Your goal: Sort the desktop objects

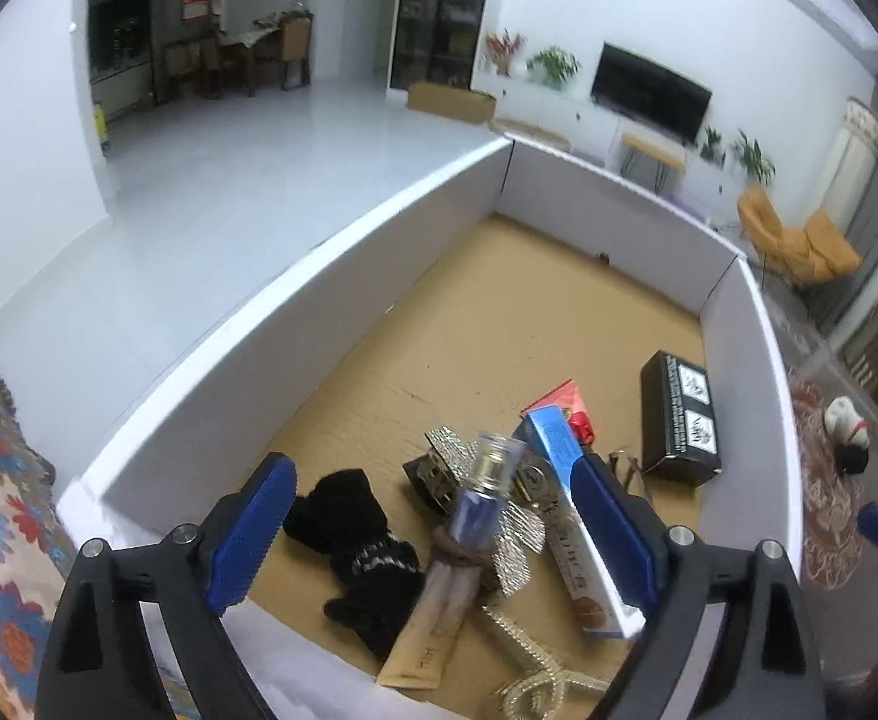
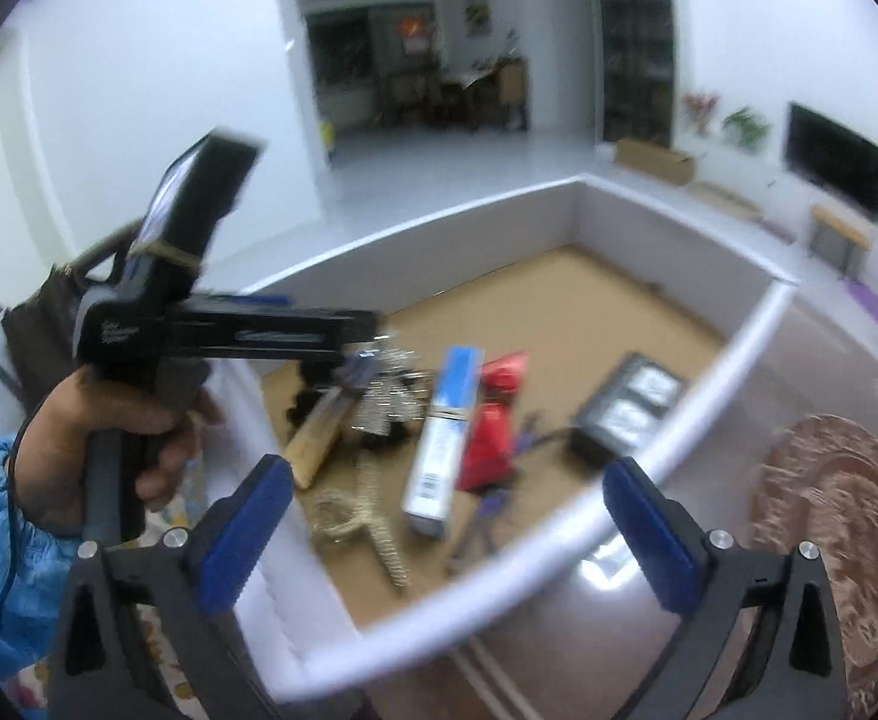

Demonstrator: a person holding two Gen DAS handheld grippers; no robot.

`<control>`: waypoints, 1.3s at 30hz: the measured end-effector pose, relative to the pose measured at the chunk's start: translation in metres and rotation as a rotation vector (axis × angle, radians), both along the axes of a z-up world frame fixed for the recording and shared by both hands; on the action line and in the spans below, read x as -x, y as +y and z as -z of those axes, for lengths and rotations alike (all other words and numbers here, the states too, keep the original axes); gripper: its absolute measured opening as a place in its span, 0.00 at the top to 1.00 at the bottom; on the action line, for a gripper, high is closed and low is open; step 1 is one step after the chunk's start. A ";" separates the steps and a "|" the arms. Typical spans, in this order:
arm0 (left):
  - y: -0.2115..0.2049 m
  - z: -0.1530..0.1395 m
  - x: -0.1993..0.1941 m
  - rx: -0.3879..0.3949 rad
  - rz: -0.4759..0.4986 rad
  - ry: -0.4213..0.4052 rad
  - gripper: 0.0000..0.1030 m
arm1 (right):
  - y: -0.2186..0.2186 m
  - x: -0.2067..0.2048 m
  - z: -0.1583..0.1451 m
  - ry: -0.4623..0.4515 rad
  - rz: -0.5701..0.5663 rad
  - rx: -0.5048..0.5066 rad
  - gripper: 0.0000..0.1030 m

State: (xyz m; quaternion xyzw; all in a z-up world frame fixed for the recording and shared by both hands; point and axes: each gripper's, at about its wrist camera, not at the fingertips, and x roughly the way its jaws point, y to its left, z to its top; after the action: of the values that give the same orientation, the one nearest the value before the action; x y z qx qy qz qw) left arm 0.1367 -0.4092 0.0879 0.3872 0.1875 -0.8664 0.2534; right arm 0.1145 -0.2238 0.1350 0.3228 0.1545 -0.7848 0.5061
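A white-walled box [image 1: 295, 276] with a brown cardboard floor holds a pile of objects. In the left wrist view my left gripper [image 1: 433, 534] is open above the pile: a black fuzzy item [image 1: 355, 546], a clear-capped bottle [image 1: 481, 492], a tan sachet [image 1: 433, 630], a silver glitter bow [image 1: 511, 534], a blue-white carton [image 1: 577, 516], a red packet [image 1: 565, 399] and a black box [image 1: 679, 420]. In the right wrist view my right gripper [image 2: 445, 534] is open and empty over the box's near wall [image 2: 499, 576]. The left gripper [image 2: 355, 354] shows there, hand-held, over the pile.
A silver chain [image 1: 535, 666] lies at the pile's near edge. A patterned cloth [image 1: 1, 540] lies left of the box. A glossy table top with a round patterned mat [image 2: 835, 540] lies right of it. A living room with a TV [image 1: 649, 90] is behind.
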 end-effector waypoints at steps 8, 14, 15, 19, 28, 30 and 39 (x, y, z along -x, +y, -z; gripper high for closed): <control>0.084 -0.036 -0.002 0.097 0.105 0.092 0.09 | 0.144 0.055 0.033 0.048 0.325 -0.045 0.00; 0.189 -0.065 0.027 0.102 0.330 0.162 0.09 | 0.282 0.111 0.083 -0.045 0.659 -0.145 0.00; 0.210 -0.066 0.035 0.097 0.377 0.164 0.07 | 0.306 0.120 0.089 -0.059 0.717 -0.154 0.00; 0.286 -0.040 0.071 0.073 0.525 0.112 0.02 | 0.359 0.139 0.097 -0.083 0.841 -0.178 0.00; 0.359 0.063 0.156 0.138 0.595 -0.082 0.02 | 0.381 0.137 0.105 -0.121 0.874 -0.206 0.00; 0.362 0.069 0.164 0.132 0.586 -0.091 0.02 | 0.375 0.136 0.107 -0.116 0.880 -0.217 0.00; 0.363 0.091 0.176 0.156 0.589 -0.121 0.02 | 0.374 0.136 0.107 -0.115 0.881 -0.217 0.00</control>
State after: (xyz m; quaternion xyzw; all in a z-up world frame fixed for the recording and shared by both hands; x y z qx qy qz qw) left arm -0.0392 -0.0463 -0.0030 0.4550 -0.0154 -0.8898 0.0312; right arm -0.0211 0.1504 0.0284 0.4521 0.0556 -0.8851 0.0950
